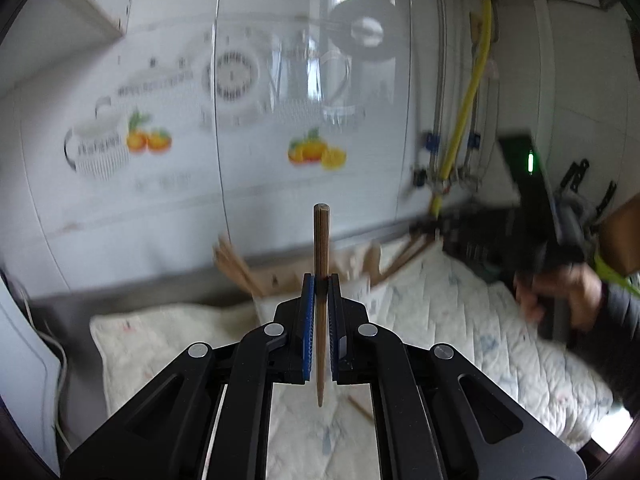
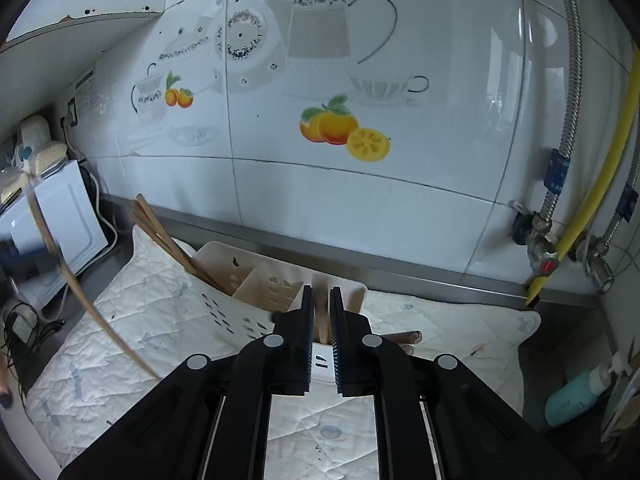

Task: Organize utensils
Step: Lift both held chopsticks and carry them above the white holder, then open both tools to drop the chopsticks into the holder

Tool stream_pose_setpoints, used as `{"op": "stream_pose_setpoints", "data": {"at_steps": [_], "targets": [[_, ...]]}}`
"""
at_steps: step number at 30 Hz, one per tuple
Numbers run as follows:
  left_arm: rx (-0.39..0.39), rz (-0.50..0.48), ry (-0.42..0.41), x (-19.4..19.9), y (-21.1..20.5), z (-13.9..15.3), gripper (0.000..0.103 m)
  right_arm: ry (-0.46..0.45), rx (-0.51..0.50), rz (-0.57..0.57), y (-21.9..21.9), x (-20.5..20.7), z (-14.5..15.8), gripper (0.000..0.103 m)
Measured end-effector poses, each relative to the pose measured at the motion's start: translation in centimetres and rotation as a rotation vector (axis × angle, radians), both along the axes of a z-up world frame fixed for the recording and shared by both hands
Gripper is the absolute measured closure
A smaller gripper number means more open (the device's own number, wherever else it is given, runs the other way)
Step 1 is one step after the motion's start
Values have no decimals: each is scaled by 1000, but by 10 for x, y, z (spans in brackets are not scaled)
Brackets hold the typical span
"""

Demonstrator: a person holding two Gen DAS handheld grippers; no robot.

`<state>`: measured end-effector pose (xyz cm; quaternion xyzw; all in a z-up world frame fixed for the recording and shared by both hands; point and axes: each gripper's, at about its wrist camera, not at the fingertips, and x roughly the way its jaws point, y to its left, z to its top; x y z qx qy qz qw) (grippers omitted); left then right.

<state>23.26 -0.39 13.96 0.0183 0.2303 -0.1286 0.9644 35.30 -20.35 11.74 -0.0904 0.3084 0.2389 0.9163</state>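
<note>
My left gripper (image 1: 320, 280) is shut on a brown wooden chopstick (image 1: 321, 240) and holds it upright above the quilted cloth (image 1: 460, 320). That chopstick shows blurred at the left of the right wrist view (image 2: 72, 280). A white perforated utensil holder (image 2: 240, 304) stands on the cloth by the wall, with several chopsticks (image 2: 160, 232) leaning in its left compartment. My right gripper (image 2: 320, 292) hovers just in front of the holder's right compartment, jaws a little apart, with a wooden utensil handle (image 2: 321, 320) showing in the gap. Two wooden handles (image 2: 408, 338) lie on the cloth beside it.
The tiled wall (image 2: 360, 200) with fruit prints runs behind the holder. A yellow gas hose (image 2: 592, 200) and valves are at the right. A white appliance (image 2: 60, 224) stands at the left, a teal bottle (image 2: 572, 396) at the right front. Another chopstick (image 1: 360, 408) lies on the cloth.
</note>
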Motion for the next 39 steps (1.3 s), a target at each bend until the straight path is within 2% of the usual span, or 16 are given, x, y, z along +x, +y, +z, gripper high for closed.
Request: {"op": "stream_pose_setpoints", "data": {"at_steps": [3, 5, 10, 13, 17, 21, 26, 36, 39], "targets": [[-9, 14, -61, 7, -1, 26, 98, -17, 13, -7, -5, -4, 2, 90], [-14, 22, -94, 11, -1, 39, 98, -34, 33, -11, -12, -9, 6, 81], [-15, 71, -172, 32, -4, 64, 98, -82, 53, -13, -29, -29, 17, 80], [-29, 99, -208, 48, -3, 69, 98, -102, 56, 0, -38, -46, 18, 77], [-90, 133, -196, 69, 4, 61, 98, -111, 49, 11, -47, -64, 11, 77], [-128, 170, -180, 86, 12, 39, 98, -94, 62, 19, -53, -74, -1, 77], [-177, 182, -111, 101, 23, 9, 98, -51, 84, 27, -58, -86, -22, 77], [-145, 145, -53, 104, 18, -11, 97, 30, 85, 22, -52, -139, -74, 77], [-144, 143, -49, 101, 17, -10, 94, 104, 113, 19, -49, -164, -99, 77]]}}
